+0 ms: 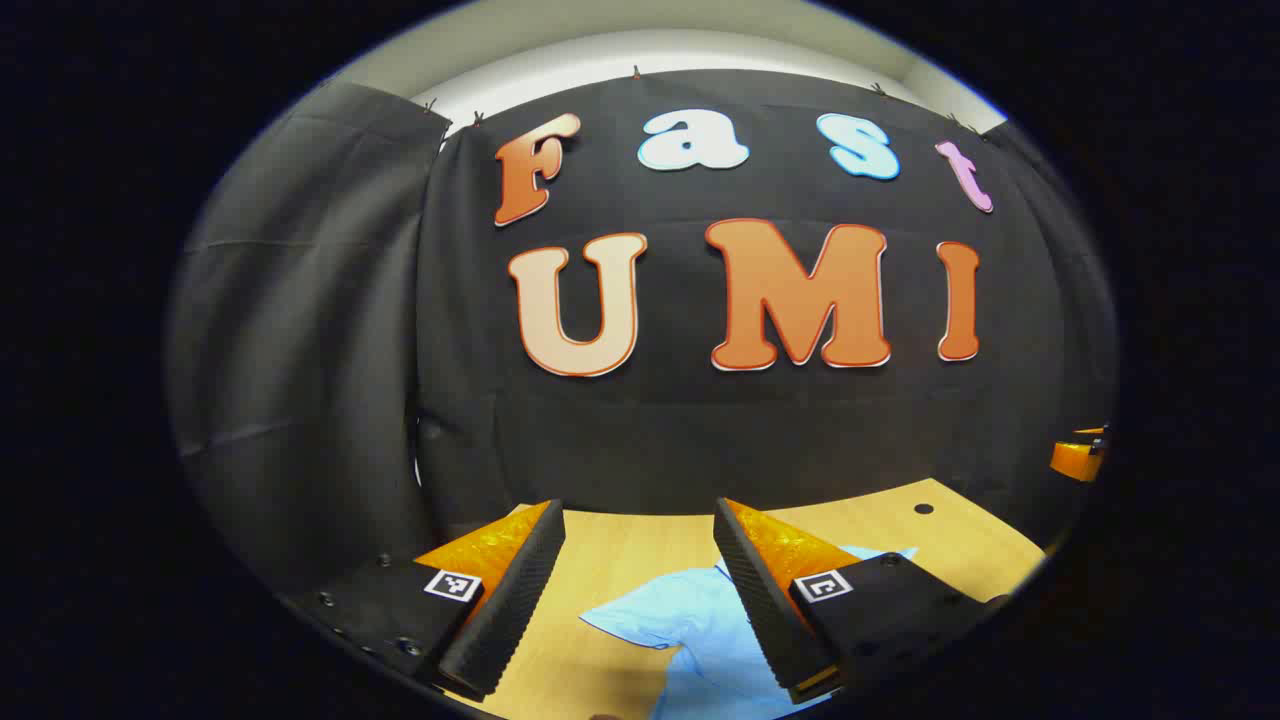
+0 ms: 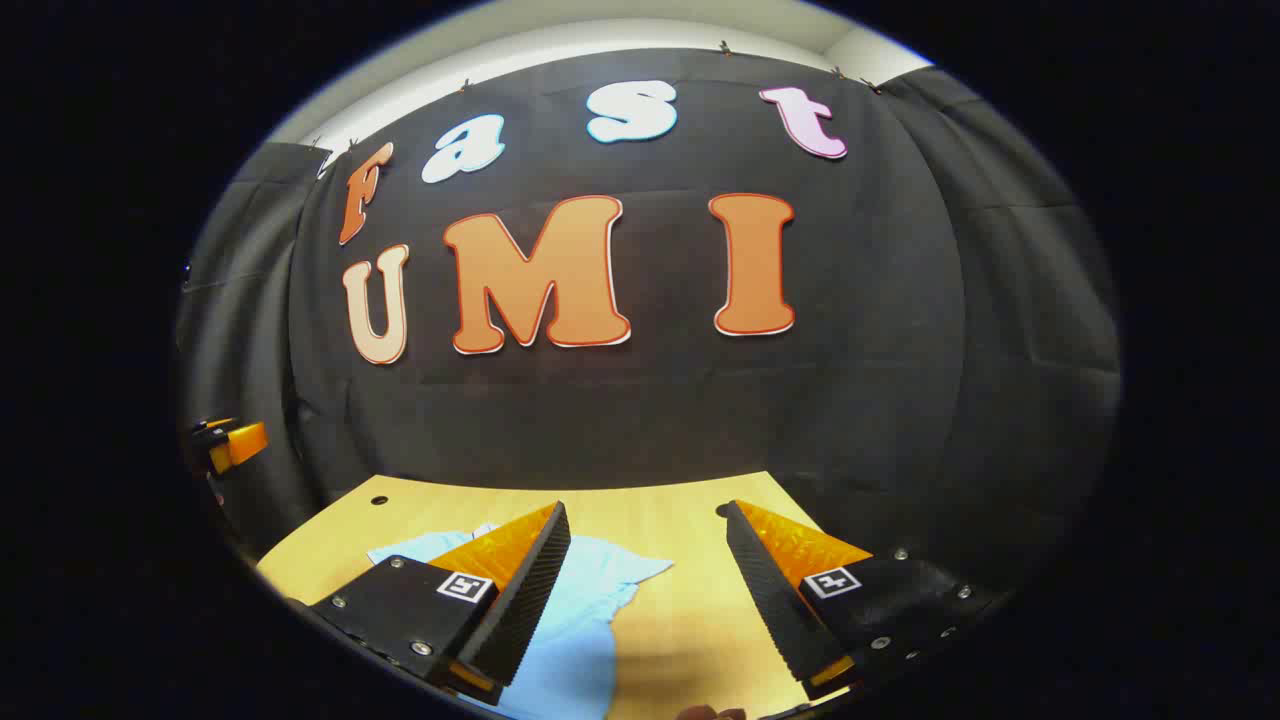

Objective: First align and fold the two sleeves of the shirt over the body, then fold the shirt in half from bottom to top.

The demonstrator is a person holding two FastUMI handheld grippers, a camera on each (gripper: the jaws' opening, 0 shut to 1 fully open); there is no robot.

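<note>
While both grippers hang above it, the wooden counter (image 1: 640, 560) lies pale and smooth below them, and one small dark hole (image 1: 923, 509) shows near its far right corner in the left gripper view. In the right gripper view a similar hole (image 2: 379, 499) sits near the far left corner. On this counter lies the light blue shirt (image 1: 700, 620). In the left gripper view one sleeve (image 1: 625, 618) points to the left, between the two fingers, and the cloth passes under the right finger. In the right gripper view the shirt (image 2: 590, 600) spreads under the left finger, with one sleeve tip (image 2: 640, 570) reaching toward the middle of the counter.

Behind the counter the black cloth wall (image 1: 330, 330) closes the booth, and a strip of white wall (image 1: 640, 50) shows above it.

At the right edge of the left gripper view a small part of the other gripper (image 1: 1078, 455) appears; at the left edge of the right gripper view the left one (image 2: 228, 443) appears too.

The left gripper (image 1: 640, 520) has its fingers wide apart and holds nothing. The right gripper (image 2: 648, 518) also has its fingers wide apart, and nothing is between them.
</note>
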